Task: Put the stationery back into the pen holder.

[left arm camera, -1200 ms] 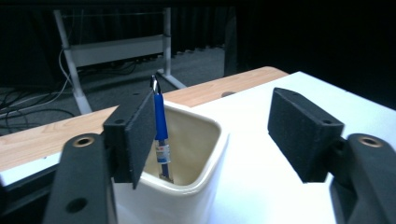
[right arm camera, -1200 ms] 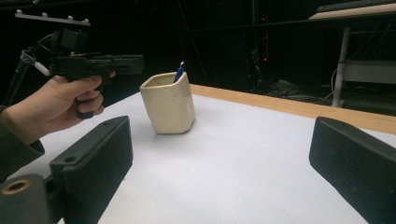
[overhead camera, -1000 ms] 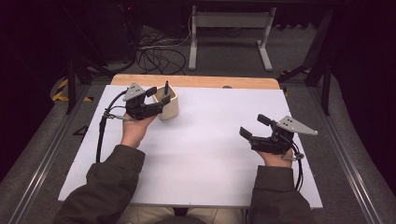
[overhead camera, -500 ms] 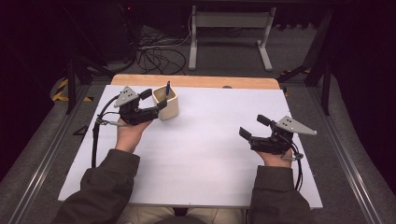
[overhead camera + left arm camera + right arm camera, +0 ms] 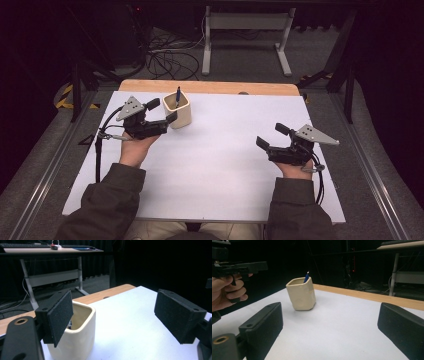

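Gaping wide, left tool (image 5: 164, 111) beside cream cup (image 5: 178, 109) w/ blue pen (image 5: 177, 96), right tool (image 5: 270, 136) spread, empty

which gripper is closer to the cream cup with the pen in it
Left. The left gripper is right beside the cup, jaws open. The right gripper sits far across the table, also open.

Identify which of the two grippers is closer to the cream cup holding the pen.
The left gripper: it sits right beside the cream cup, while the right gripper rests far across the white table.
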`<state>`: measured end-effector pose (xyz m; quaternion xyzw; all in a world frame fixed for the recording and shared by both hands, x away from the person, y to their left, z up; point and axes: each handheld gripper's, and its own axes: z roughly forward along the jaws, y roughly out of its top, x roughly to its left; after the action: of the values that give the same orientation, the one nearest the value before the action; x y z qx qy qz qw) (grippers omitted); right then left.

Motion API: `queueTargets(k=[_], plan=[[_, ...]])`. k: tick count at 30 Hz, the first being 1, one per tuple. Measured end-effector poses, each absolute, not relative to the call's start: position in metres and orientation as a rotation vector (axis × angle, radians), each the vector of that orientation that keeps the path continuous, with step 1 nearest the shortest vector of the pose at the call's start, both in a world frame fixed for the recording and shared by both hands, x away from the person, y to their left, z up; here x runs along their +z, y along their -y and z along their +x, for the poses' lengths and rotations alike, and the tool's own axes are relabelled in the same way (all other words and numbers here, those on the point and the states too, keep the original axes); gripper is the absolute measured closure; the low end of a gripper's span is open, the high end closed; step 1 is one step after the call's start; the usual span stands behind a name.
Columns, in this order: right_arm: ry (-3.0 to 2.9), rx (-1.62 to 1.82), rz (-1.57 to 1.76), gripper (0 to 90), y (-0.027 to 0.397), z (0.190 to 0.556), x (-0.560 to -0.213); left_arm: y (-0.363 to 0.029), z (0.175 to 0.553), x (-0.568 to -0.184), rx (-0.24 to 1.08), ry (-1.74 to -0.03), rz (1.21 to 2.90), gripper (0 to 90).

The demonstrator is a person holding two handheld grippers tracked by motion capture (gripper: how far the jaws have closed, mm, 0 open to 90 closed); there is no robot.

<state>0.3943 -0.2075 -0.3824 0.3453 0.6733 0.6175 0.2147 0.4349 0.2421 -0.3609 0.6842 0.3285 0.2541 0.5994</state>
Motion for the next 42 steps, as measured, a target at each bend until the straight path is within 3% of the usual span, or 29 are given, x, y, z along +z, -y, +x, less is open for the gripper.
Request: queueTargets(k=[42], plan=[[-1.878, 1.709, 0.955, 6.8, 0.206, 0.394, -0.384, -0.272, 0.384, -0.368, 0.596, -0.76, 1.581, 14.6]])
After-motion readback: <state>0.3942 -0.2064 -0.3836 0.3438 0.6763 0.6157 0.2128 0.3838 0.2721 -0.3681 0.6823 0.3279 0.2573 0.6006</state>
